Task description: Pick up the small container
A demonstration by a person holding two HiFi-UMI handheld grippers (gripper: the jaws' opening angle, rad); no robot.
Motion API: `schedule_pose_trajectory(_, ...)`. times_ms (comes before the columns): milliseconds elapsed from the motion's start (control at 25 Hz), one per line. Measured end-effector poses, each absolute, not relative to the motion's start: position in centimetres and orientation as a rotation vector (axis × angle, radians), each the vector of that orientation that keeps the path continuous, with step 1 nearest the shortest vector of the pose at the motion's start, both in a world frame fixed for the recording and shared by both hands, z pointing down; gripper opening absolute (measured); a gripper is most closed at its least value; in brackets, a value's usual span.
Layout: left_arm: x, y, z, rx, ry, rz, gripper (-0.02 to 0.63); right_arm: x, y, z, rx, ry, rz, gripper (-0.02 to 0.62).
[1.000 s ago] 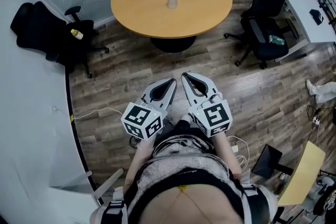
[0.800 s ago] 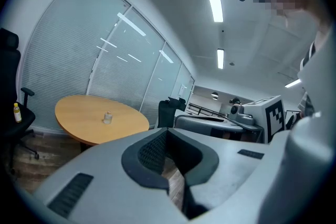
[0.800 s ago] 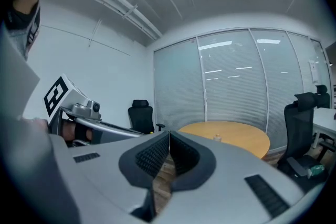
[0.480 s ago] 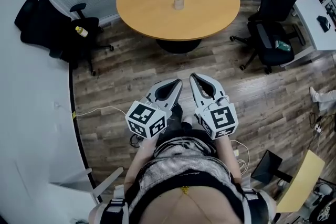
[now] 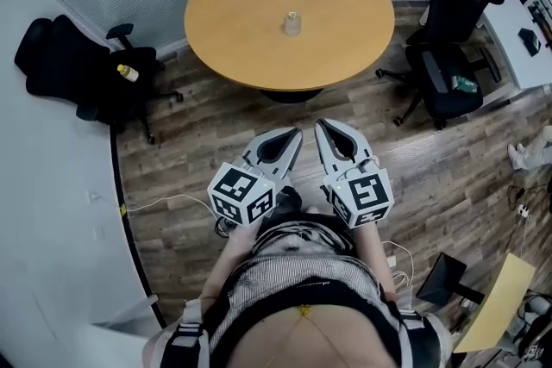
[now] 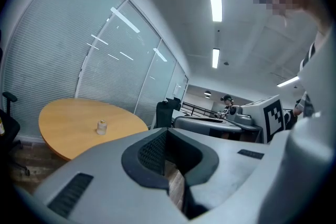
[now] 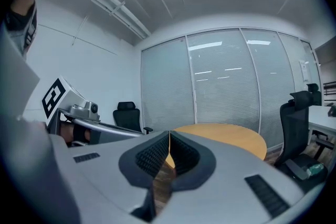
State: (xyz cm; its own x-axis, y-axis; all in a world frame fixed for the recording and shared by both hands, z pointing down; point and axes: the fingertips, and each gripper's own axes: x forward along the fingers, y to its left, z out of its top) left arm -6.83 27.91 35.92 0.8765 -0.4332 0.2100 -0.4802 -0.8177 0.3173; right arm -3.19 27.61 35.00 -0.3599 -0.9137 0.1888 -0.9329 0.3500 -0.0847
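A small clear container (image 5: 292,23) stands upright near the middle of the round wooden table (image 5: 233,13); it shows again as the container (image 6: 101,126) in the left gripper view. Both grippers are held close to my body, well short of the table. My left gripper (image 5: 291,136) is shut with nothing in it, jaws touching (image 6: 167,131). My right gripper (image 5: 323,127) is shut and empty too, its jaws meeting at the tip (image 7: 169,134). The right gripper view shows only part of the table (image 7: 231,136); the container is hidden there.
Black office chairs stand left (image 5: 78,69) and right (image 5: 448,39) of the table; a yellow bottle (image 5: 128,72) lies on the left chair. A white desk (image 5: 517,21) is at far right. Cables (image 5: 164,198) run over the wood floor near my feet.
The view has shifted slightly, and the table and container sit a little lower in the picture. Both grippers stay shut, side by side, slightly lower in the frame.
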Motion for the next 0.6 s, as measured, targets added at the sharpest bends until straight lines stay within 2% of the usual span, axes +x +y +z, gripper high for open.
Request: schedule_pose_trajectory(600, -7.4, 19.3, 36.6, 2.693, -0.598, 0.199, 0.005, -4.6, 19.2, 35.9, 1.715, -2.437, 0.267, 0.02)
